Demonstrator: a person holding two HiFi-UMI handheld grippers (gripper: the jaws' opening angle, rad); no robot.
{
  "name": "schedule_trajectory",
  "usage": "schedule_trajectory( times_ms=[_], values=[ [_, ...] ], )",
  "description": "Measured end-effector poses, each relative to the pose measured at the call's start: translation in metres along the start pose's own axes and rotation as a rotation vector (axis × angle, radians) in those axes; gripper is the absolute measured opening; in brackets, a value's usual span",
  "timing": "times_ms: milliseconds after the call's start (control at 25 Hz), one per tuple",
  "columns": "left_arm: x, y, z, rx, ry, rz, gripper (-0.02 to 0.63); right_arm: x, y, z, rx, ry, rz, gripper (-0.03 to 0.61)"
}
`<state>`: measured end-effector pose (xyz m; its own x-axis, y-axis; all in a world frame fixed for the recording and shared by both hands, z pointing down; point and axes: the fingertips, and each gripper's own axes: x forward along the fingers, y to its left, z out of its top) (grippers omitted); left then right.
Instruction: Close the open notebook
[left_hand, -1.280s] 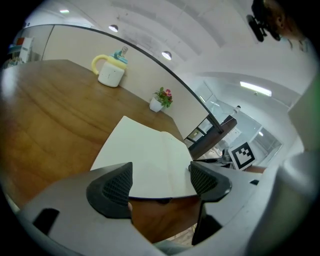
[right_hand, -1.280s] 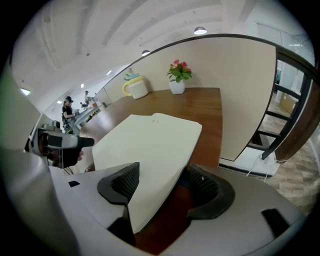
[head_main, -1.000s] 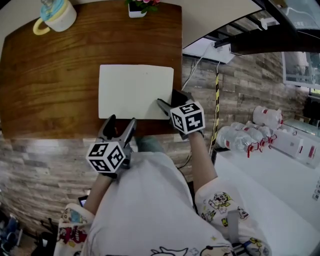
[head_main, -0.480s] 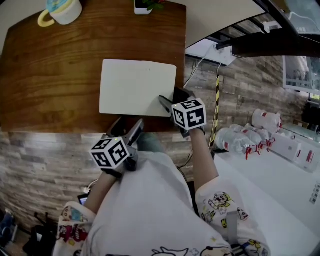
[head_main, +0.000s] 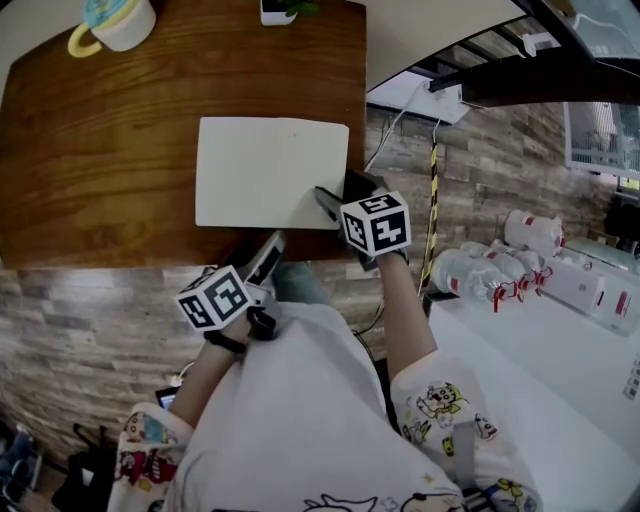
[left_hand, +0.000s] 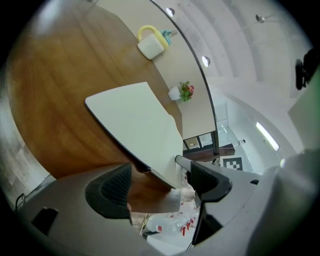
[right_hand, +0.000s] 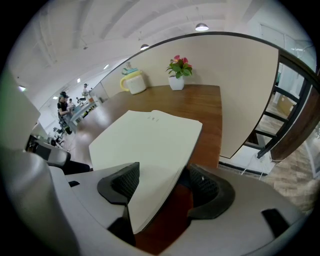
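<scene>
Wood bench (head_main: 100, 150), stone floor (head_main: 90, 310) — R gripper (head_main: 340, 192) jaws apart astride notebook (head_main: 270, 170) at front-right corner; L gripper (head_main: 255, 255) released, off front edge.

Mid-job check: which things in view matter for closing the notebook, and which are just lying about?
In the job:
notebook; right hand-held gripper, jaws astride its near corner; left hand-held gripper, open and empty; table underneath.

Lying about:
mug; potted plant; bottles off to the right.
</scene>
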<state>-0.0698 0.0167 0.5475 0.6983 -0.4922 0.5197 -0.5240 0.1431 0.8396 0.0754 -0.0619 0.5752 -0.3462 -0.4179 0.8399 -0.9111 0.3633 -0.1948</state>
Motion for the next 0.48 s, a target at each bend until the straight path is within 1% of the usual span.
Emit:
schedule_trajectory(
  times_ms=[200,360,480],
  values=[
    [0.004,-0.002,0.001,-0.039,0.001,-0.009,0.345,-0.001,0.000,0.000,0.004,-0.007,-0.006,0.305],
    [0.007,-0.004,0.008,-0.118,-0.025,-0.051,0.345,-0.001,0.000,-0.001,0.009,-0.010,-0.010,0.305],
    [0.011,-0.004,0.014,-0.178,-0.036,-0.060,0.345,0.000,0.000,-0.001,0.013,-0.010,-0.010,0.305]
  ],
)
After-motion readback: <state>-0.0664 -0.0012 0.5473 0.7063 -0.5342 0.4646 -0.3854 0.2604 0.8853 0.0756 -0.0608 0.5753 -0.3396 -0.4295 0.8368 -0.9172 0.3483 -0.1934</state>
